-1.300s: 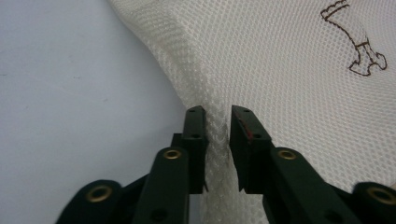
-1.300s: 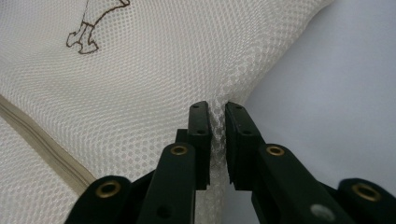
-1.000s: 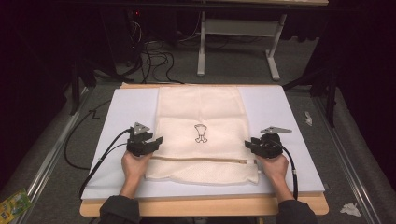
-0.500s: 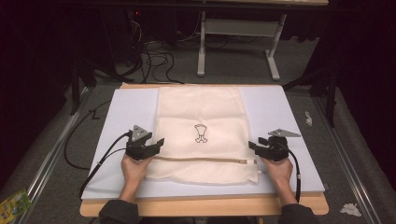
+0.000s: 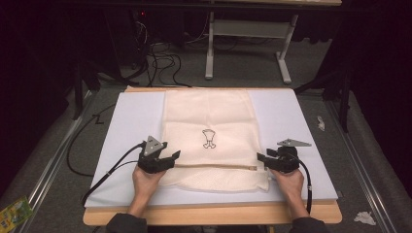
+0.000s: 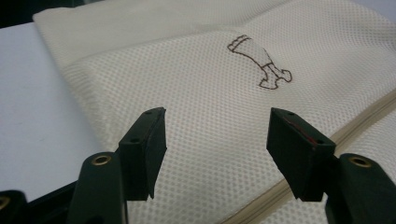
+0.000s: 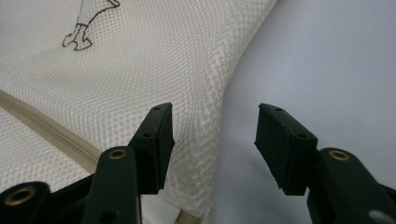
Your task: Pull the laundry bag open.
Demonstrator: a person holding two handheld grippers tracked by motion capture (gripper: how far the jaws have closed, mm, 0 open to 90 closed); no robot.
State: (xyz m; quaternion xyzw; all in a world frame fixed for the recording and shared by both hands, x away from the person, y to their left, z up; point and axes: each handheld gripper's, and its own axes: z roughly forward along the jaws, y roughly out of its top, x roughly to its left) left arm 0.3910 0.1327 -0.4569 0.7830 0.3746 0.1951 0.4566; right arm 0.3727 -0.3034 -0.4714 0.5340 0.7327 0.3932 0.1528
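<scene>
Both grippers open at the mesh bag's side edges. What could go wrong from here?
1. The folded mesh bag is loose now: both grippers' jaws have just been opening and nothing is between them, so the fold could spring back or shift.
2. The left gripper hangs over the fabric beside the zipper; a low pass might snag the mesh.
3. The right gripper straddles the bag's edge; regrasping may catch one layer only.

My counter is a wooden top under a pale blue-white board. Directly on that board lies a cream mesh laundry bag, flat, its zipper toward me.
</scene>
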